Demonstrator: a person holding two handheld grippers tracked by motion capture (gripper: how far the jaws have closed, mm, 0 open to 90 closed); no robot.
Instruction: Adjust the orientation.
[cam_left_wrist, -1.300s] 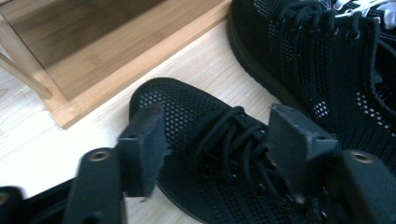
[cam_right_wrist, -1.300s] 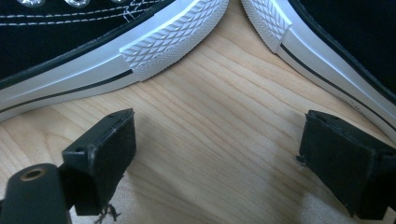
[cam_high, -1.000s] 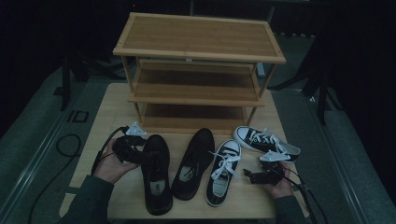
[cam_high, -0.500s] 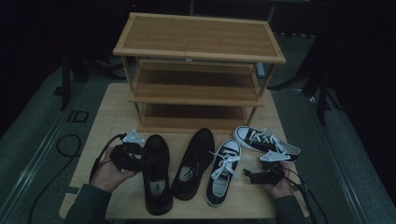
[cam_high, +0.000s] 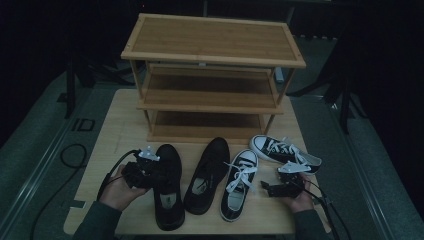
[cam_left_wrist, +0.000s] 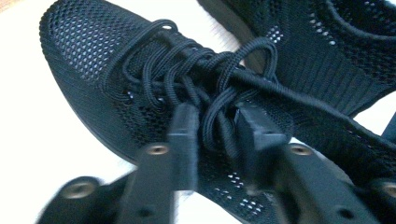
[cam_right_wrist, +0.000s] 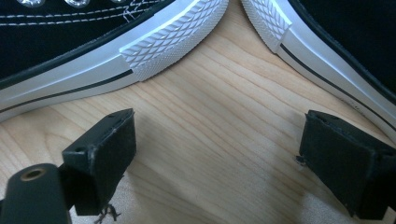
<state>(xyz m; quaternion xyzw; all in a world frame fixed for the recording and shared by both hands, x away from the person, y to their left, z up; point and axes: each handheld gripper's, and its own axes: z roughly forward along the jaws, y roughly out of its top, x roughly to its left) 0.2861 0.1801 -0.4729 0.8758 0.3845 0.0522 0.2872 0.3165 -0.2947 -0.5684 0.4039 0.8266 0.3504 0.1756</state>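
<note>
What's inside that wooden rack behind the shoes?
Nothing shows on the wooden rack's three slatted shelves in the high view; the back of the lower shelves sits in shadow under the boards above. All four shoes, including the black mesh shoe, lie on the table.

My left gripper (cam_left_wrist: 212, 126) has black jaws. The shoe (cam_left_wrist: 154, 98) under them is black all over, with a mesh pattern of small holes and black round laces (cam_left_wrist: 219, 79). The second mesh shoe (cam_high: 207, 175) is also black, with a pale inside. My right gripper (cam_right_wrist: 217, 154) has black pads. The two sneakers (cam_right_wrist: 84, 56) near them are black canvas with white stitching, white ribbed rubber edges with a thin black line, and white laces (cam_high: 240, 172). The table (cam_right_wrist: 210, 116) is light wood with brown grain. The rack (cam_high: 210, 50) is warm brown wood.
</note>
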